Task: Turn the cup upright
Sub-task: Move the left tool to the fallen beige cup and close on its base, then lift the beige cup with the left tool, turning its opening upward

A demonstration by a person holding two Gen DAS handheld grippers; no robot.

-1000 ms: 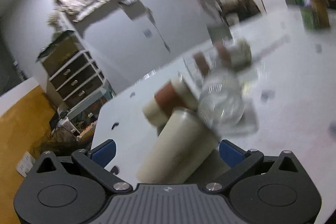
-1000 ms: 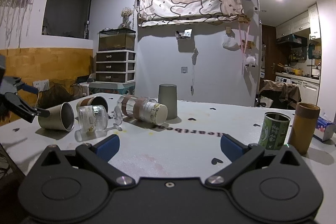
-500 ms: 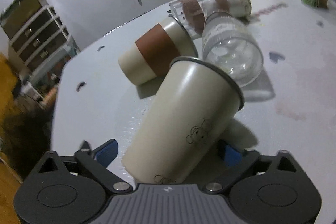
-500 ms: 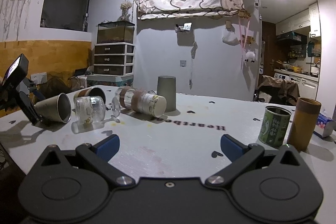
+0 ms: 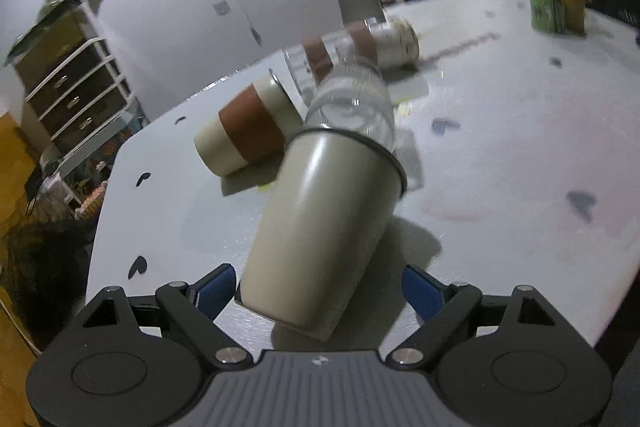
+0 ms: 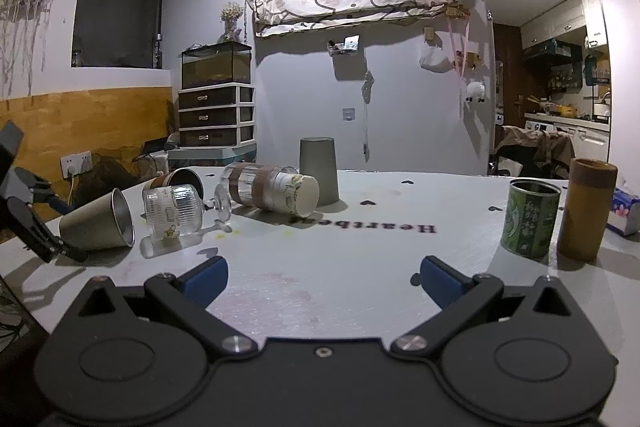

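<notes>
Right wrist: white table (image 6: 360,259) | grey wall | left claw (image 5: 320,287) pinching beige cup (image 5: 320,227) | right claw (image 6: 322,277) spread

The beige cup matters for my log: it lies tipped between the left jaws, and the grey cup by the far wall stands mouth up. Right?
Nearly. The right wrist view shows the grey cup mouth down, wider end on the table. The beige cup is tipped between the left jaws.
</notes>
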